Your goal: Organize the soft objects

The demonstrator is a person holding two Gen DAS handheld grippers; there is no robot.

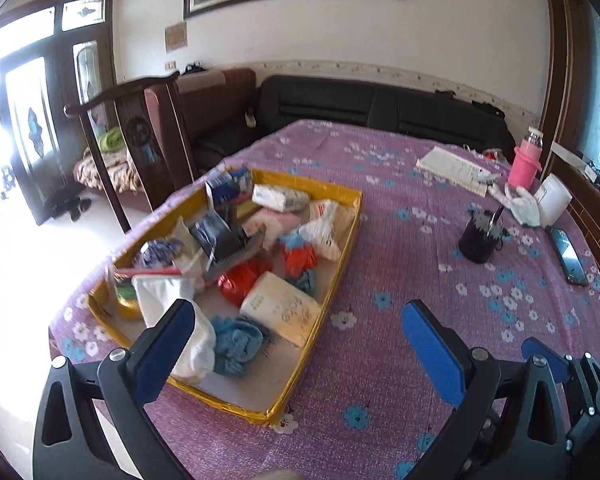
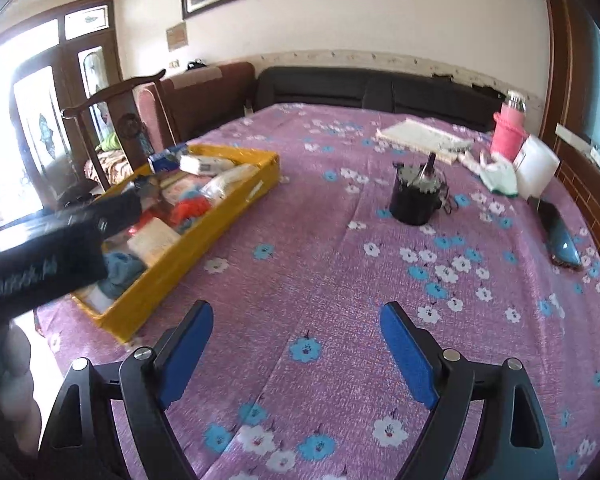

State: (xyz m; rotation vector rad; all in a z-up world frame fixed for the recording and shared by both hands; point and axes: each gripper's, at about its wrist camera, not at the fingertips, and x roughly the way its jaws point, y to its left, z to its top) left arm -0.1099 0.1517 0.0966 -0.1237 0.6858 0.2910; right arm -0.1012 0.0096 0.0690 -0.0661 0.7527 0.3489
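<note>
Left gripper [image 1: 300, 320], jaws spread and empty above the near end of the yellow tray [image 1: 342, 256] holding the soft objects, should descend straight onto one item, such as the blue cloth [image 1: 238, 340], while the right gripper [image 2: 296, 336] waits, likewise parted and empty, over the tablecloth [image 2: 340, 280].

That tablecloth [image 2: 340, 240] is purple with white and blue flowers all over. The tray [image 1: 336, 264] is bright yellow, stuffed with bits in white, orange-red and fuzzy light blue. There's a black cup [image 2: 414, 200], a hot pink bottle [image 1: 525, 162] and a white roll [image 1: 554, 200]. Both grippers have blue pads [image 2: 408, 354] on black frames.
</note>
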